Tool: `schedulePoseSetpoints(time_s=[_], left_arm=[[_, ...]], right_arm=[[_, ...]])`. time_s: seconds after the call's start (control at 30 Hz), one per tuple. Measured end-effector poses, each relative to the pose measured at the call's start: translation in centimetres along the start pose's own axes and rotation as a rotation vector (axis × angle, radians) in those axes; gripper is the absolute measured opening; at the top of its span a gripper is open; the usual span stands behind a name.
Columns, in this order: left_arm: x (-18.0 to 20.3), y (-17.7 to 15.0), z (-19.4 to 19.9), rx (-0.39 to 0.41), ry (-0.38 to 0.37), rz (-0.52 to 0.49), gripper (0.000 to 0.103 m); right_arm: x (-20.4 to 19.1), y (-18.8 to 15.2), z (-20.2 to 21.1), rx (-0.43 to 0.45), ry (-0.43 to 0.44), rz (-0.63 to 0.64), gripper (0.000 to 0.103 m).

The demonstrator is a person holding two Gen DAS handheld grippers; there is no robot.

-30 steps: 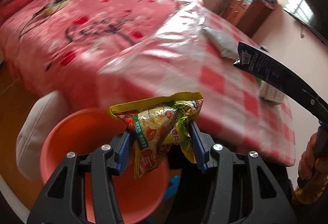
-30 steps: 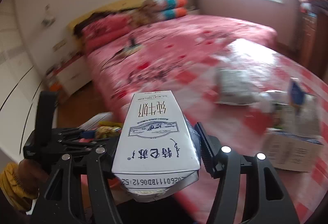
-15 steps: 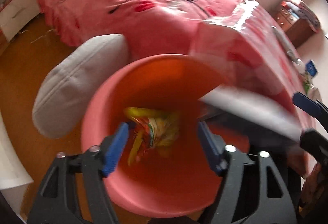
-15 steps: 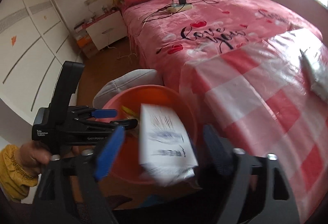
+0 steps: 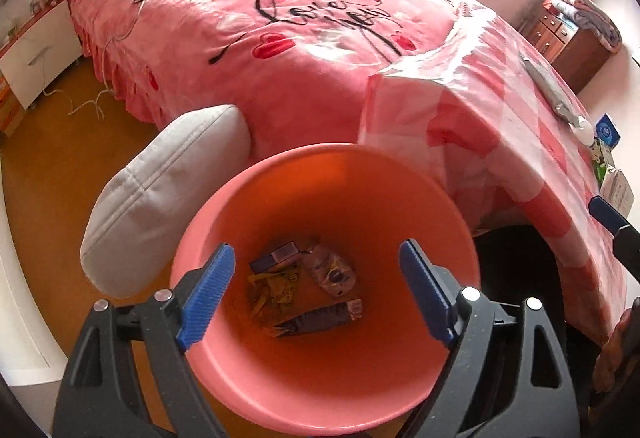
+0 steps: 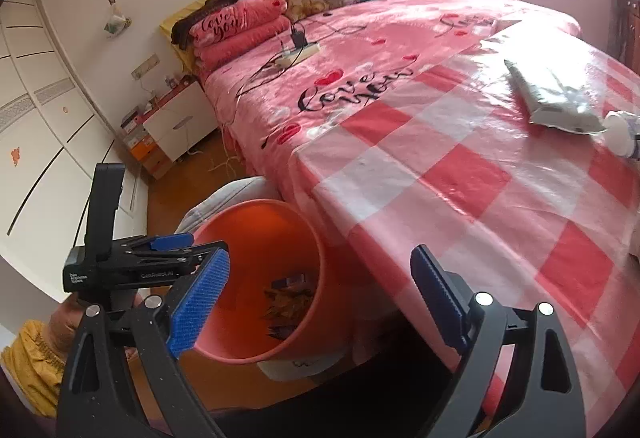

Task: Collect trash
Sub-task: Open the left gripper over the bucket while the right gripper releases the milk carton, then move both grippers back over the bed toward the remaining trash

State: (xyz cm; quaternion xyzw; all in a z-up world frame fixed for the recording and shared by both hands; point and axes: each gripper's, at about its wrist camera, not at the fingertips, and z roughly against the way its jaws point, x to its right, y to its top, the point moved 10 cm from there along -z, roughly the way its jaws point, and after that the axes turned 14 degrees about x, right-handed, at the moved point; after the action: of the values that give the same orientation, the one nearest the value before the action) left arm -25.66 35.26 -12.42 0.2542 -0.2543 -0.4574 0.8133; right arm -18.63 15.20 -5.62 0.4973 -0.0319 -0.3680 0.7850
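Left wrist view: we see the left gripper (image 5: pixel 316 288) poised over the bin (image 5: pixel 452 213), jaws spread wide and holding nothing, with a carton (image 5: pixel 318 318), a yellow wrapper (image 5: pixel 274 288), a small box (image 5: pixel 276 258) and a crumpled bottle (image 5: pixel 330 272) lying on the bin floor. Right wrist view: the right gripper (image 6: pixel 318 300) is likewise spread and empty, aimed across the near corner of the checked cloth (image 6: pixel 440 173), with the bin below and to its left. We judge that what remains to collect lies on that cloth, well apart from both grippers: a silver pouch (image 6: pixel 556 97) toward the far right, a white bottle (image 6: pixel 622 133) just beside its near end, and, in the left wrist view, cartons (image 5: pixel 610 169) at the cloth's right edge. The pouch lies ahead and to the right of the right jaws, its long axis running obliquely away from them toward the far left, so we expect a grasp across its narrow width to call for some turning of the wrist. The right gripper is clearly the nearer; the left would have to cross the whole cloth.
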Motion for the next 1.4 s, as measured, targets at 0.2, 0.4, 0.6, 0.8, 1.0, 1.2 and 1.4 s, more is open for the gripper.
schedulePoseSetpoints(time_s=[0.2, 0.4, 0.6, 0.8, 1.0, 1.2, 1.4], left_arm=[[2.6, 0.8, 0.6, 0.024, -0.026, -0.049, 0.085], [5.5, 1.7, 1.1, 0.041, -0.065, -0.086, 0.085], [8.0, 2.4, 1.4, 0.050, -0.084, -0.122, 0.085], [10.6, 3.0, 1.3, 0.052, -0.105, -0.152, 0.085], [13.5, 3.0, 0.8, 0.042, -0.126, -0.187, 0.085], [16.2, 3.0, 0.1, 0.030, -0.142, -0.216, 0.085], [18.7, 2.8, -0.2, 0.021, -0.161, -0.246, 0.085]], right_arm=[[0.4, -0.1, 0.7, 0.042, -0.022, 0.035, 0.092], [0.8, -0.5, 1.4, 0.071, -0.020, 0.047, 0.092], [1.9, 0.0, 2.6, 0.115, -0.030, 0.041, 0.092], [4.2, 0.6, 3.7, 0.154, -0.052, -0.003, 0.092], [6.8, 1.4, 5.4, 0.204, -0.094, -0.033, 0.092], [9.1, 1.9, 7.0, 0.242, -0.123, -0.068, 0.092], [11.5, 2.7, 9.0, 0.292, -0.160, -0.105, 0.092]])
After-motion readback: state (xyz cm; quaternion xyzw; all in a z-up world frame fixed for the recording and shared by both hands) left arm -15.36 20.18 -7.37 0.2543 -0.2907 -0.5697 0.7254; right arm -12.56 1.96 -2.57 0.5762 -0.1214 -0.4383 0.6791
